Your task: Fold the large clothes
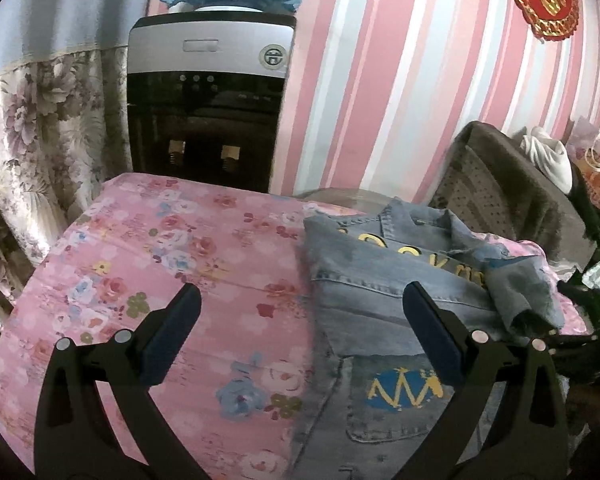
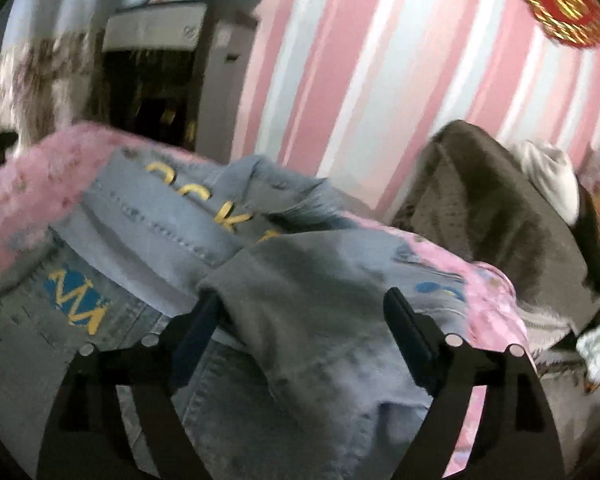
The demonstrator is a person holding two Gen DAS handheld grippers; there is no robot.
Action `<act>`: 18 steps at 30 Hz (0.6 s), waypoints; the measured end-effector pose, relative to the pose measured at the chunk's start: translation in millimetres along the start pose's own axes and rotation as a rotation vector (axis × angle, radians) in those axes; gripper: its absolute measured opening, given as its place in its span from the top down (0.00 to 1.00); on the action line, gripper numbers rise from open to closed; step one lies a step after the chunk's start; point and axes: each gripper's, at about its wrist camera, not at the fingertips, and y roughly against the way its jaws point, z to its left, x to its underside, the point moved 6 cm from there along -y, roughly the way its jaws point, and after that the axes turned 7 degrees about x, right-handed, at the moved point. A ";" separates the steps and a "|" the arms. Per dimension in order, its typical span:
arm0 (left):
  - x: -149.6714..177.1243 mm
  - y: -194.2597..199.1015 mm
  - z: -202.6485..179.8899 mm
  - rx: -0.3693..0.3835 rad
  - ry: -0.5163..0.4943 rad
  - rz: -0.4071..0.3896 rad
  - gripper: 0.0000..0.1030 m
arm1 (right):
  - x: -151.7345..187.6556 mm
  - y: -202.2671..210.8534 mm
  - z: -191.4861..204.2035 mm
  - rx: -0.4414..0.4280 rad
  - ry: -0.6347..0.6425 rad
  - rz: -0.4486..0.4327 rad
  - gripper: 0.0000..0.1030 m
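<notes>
Left claw (image 1: pixel 302 300) spread wide and empty, hovering above a pink floral bedspread (image 1: pixel 160 248), its right-hand pad over the near edge of a partly folded denim jacket (image 1: pixel 364 280). Just ahead and to the right of that claw, a blue patch with a yellow zigzag crown (image 1: pixel 404 388) on a jacket pocket, and beyond it yellow letters (image 1: pixel 420 258) below the collar. Farther out and to the left, a dark water dispenser (image 1: pixel 208 104) against a pink-and-white striped wall (image 1: pixel 380 80), with a flowered curtain (image 1: pixel 40 140) at the far left. Right claw (image 2: pixel 300 312) likewise wide open, pads pressing on nothing, though a grey-blue denim sleeve (image 2: pixel 300 292) lies draped between the two fingers and the left pad sits right at the fold's edge; contact there hard to judge in the blurred view. Left of this claw, the same crown patch (image 2: pixel 76 300) and letters (image 2: pixel 204 196) on the jacket body. Ahead and to the right, a brown chair back (image 2: pixel 480 200) just beyond the bed, white cloth (image 2: pixel 548 176) heaped behind it, and a red-and-gold ornament (image 2: pixel 560 4) high on the wall.
</notes>
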 end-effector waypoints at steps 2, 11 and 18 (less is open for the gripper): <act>0.5 2.0 -6.0 0.008 -0.007 -0.001 0.03 | -1.1 14.6 -13.4 -0.009 -0.040 -0.006 0.09; 18.2 18.6 -75.0 0.062 -0.119 0.024 0.03 | 45.2 48.3 -72.1 -0.006 -0.111 0.045 0.06; 48.3 7.3 -175.2 0.136 -0.239 0.056 0.03 | 74.9 49.0 -143.4 0.039 -0.256 0.051 0.06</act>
